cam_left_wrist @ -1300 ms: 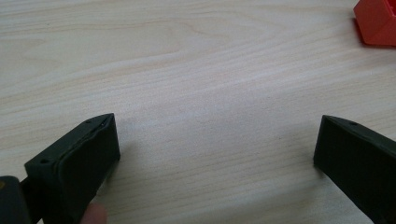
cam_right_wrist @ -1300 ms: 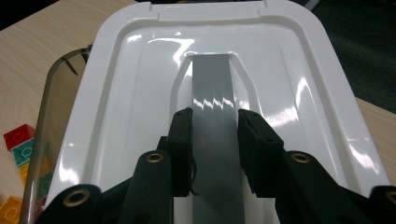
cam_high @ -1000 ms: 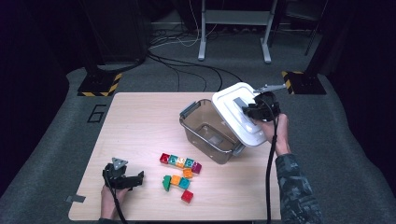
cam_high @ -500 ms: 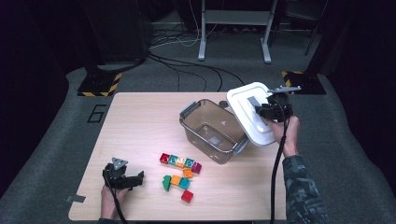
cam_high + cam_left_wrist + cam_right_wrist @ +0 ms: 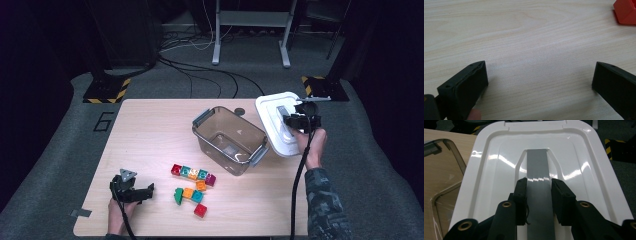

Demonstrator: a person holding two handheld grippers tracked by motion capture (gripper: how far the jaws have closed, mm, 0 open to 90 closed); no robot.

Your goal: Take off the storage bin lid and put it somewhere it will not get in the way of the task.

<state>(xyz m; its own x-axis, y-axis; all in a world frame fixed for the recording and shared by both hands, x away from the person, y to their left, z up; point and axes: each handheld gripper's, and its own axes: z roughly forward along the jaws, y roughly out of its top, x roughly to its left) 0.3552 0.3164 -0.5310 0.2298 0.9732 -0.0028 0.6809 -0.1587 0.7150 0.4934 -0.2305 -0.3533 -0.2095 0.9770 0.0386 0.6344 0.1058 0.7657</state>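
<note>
A white lid (image 5: 278,120) with a grey handle strip (image 5: 539,173) hangs over the table's right edge, beside the clear bin (image 5: 229,139). My right gripper (image 5: 295,121) is shut on that handle; in the right gripper view (image 5: 538,182) the two pads press the strip from both sides. The bin stands open and looks empty. Several coloured bricks (image 5: 192,181) lie in front of the bin. My left gripper (image 5: 137,192) rests low over the wood at the front left, open, with bare table between its jaws (image 5: 540,75).
A red brick (image 5: 626,11) lies at the top right of the left gripper view. The wooden table (image 5: 150,130) has free room at its left and back. Beyond it are grey carpet, cables and a metal stand (image 5: 250,25).
The right gripper has carried the white lid to the right, off the bin and out past the table's right edge. The left gripper has stayed in place.
</note>
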